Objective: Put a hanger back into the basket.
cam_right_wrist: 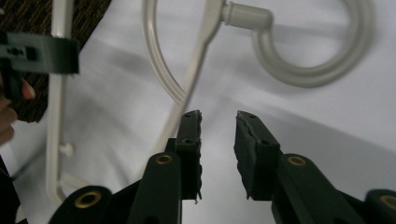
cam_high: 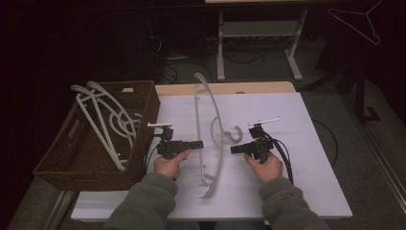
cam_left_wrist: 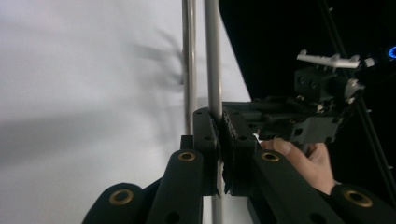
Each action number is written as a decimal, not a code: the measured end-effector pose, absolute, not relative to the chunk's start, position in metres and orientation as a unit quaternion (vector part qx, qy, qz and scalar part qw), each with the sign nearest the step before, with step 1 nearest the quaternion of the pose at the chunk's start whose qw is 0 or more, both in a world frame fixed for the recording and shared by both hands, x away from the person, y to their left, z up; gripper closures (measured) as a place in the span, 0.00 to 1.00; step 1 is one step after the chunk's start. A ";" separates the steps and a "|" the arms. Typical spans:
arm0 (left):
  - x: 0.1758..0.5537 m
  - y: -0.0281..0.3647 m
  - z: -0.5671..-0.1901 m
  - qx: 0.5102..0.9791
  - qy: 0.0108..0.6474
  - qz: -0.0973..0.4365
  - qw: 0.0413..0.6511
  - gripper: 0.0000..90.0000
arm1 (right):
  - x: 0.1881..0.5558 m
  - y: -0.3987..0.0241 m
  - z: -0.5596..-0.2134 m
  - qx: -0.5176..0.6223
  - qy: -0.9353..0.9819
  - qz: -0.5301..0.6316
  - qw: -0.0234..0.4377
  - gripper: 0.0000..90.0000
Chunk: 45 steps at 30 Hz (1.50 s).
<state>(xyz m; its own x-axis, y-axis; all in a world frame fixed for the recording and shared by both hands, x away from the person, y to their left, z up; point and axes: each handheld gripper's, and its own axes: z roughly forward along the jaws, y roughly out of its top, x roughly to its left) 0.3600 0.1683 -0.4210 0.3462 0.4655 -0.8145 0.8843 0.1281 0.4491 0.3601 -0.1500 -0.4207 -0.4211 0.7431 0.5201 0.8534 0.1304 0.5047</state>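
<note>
The step in hand is the picking up of the white hanger (cam_high: 210, 139) from the counter (cam_high: 306, 143), and it looks as if it is going toward the brown wicker basket (cam_high: 57, 165) at the left, where other white hangers (cam_high: 107, 122) are already lying — this is my judgement from how the things are placed. The left gripper (cam_high: 195, 144) is clamped on the straight bottom bar of the hanger; in the left gripper view the thin bar (cam_left_wrist: 213, 56) is passing between the two pads, and they are pressing on it. The right gripper (cam_high: 234, 149) is standing a little apart, holding nothing; in the right gripper view its jaws are pointing at the hook (cam_right_wrist: 322, 60) and the curved shoulder, with a free gap between them. The hanger is lying across the middle of the counter, one end probably a bit raised, though the dim light is making this hard to tell. The next move is calling for the left hand to carry the hanger sideways over the basket's rim, keeping the long bar level so the hook is not catching on it. Both forearms are coming in from the bottom edge, the hands are gripping the handles from below, and the two grippers are pointing toward each other — nearly level over the counter.
</note>
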 end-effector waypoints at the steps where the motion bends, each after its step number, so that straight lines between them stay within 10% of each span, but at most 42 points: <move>1: 0.360 0.169 -0.417 0.633 0.534 -0.193 0.526 0.95 | 0.359 -0.152 -0.420 -0.533 -0.747 -0.391 0.069 0.76; 45: 0.349 0.287 -0.294 0.605 0.539 -0.081 0.581 0.95 | 0.329 -0.226 -0.401 -0.507 -0.747 -0.431 -0.010 0.43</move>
